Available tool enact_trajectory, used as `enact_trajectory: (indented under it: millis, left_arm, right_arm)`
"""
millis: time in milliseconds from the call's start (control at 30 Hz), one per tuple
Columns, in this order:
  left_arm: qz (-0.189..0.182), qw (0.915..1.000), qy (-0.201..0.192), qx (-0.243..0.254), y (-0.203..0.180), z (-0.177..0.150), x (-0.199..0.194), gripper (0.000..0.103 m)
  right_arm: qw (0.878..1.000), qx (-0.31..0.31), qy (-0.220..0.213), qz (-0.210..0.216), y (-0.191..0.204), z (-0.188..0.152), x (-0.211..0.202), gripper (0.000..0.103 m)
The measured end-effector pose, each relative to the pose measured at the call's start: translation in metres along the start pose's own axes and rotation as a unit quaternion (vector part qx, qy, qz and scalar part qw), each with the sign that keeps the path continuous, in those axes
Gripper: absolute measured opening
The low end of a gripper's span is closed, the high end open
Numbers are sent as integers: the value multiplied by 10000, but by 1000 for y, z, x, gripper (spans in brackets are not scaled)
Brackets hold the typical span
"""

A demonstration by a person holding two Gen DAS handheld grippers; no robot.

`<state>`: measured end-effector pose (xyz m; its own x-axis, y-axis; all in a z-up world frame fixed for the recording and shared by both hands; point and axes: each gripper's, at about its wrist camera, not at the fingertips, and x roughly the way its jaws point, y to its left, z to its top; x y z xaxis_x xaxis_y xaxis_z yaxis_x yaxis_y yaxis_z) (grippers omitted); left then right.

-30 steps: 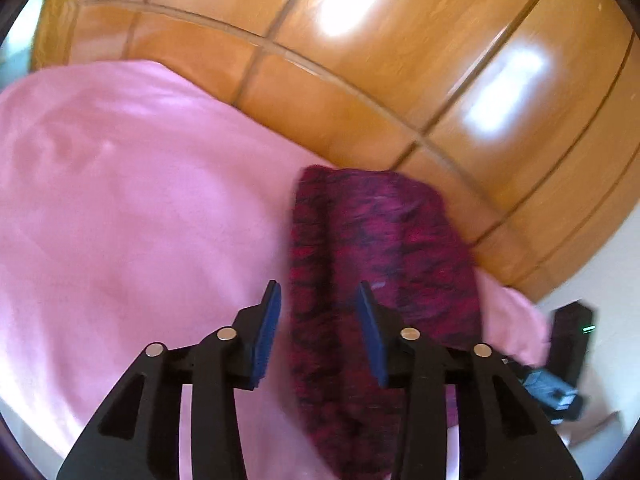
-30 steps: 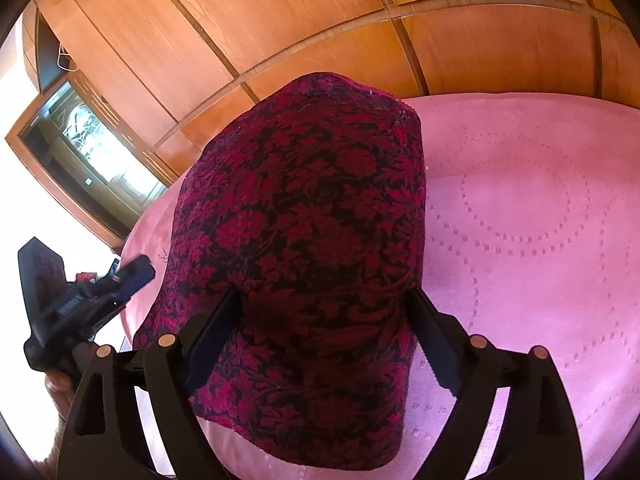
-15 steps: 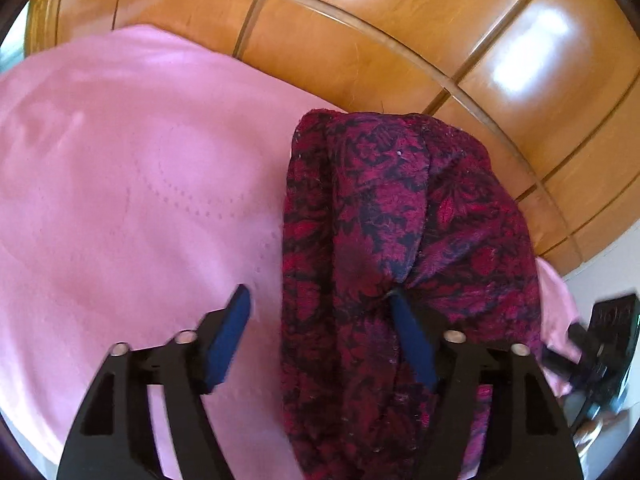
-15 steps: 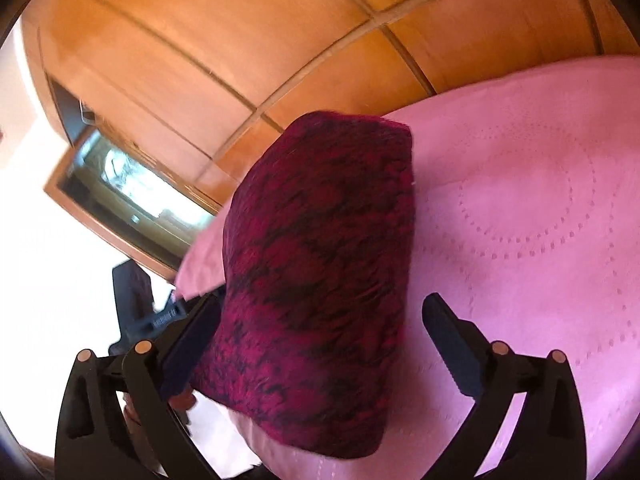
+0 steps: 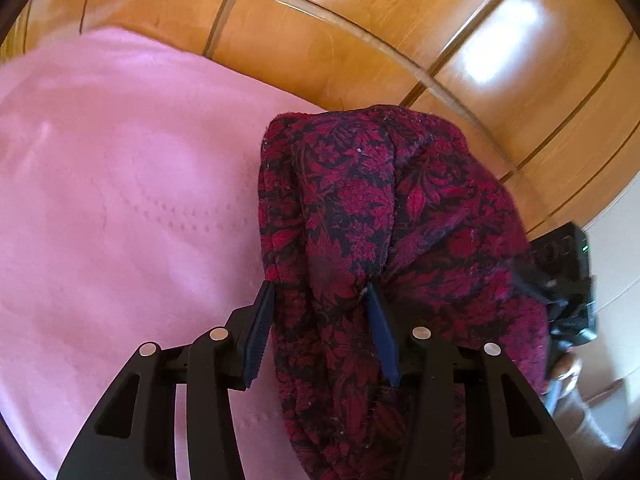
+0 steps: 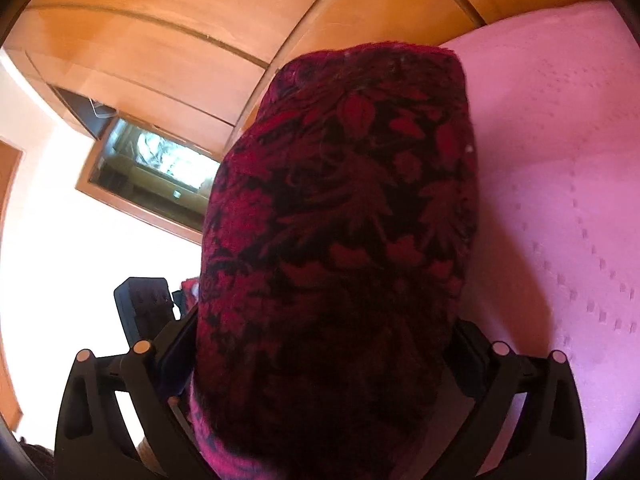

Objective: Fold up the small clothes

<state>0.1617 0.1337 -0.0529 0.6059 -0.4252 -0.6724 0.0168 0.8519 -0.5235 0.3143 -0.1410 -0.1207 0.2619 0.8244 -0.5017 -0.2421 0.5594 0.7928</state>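
Note:
A dark red and black floral garment (image 5: 384, 216) lies folded in a thick bundle near the edge of a pink bedspread (image 5: 120, 184). My left gripper (image 5: 320, 320) has its jaws partly closed around a thick fold of the garment, with cloth bunched between the blue pads (image 5: 260, 320). In the right wrist view the same garment (image 6: 352, 200) fills the centre and drapes between the spread jaws of my right gripper (image 6: 320, 360), hiding its fingertips.
Glossy wooden wardrobe panels (image 5: 360, 32) rise behind the bed. The pink bedspread (image 6: 560, 200) stretches to the right in the right wrist view. A glass-fronted wooden cabinet (image 6: 152, 168) stands at the left, and the other gripper's black body (image 5: 568, 280) shows past the garment.
The left jaws opened wide around the garment, then narrowed onto a fold of it. The right gripper tilted up and moved closer, with the garment now filling its open jaws.

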Motion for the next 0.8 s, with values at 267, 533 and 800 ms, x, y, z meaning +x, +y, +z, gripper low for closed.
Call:
enact_trajectory:
  millis: [267, 533, 800]
  left_arm:
    - [-589, 9973, -356, 247, -34, -13, -11, 41]
    - [-1501, 9835, 57, 1005, -165, -6, 47, 41]
    - [-1296, 9600, 1157, 2198, -322, -37, 148, 34]
  right_arm:
    - [9964, -611, -580, -58, 51, -24, -54, 71]
    - [9805, -483, -1835, -509, 37, -65, -195, 70]
    - [9497, 620, -2834, -1178, -52, -122, -318, 70]
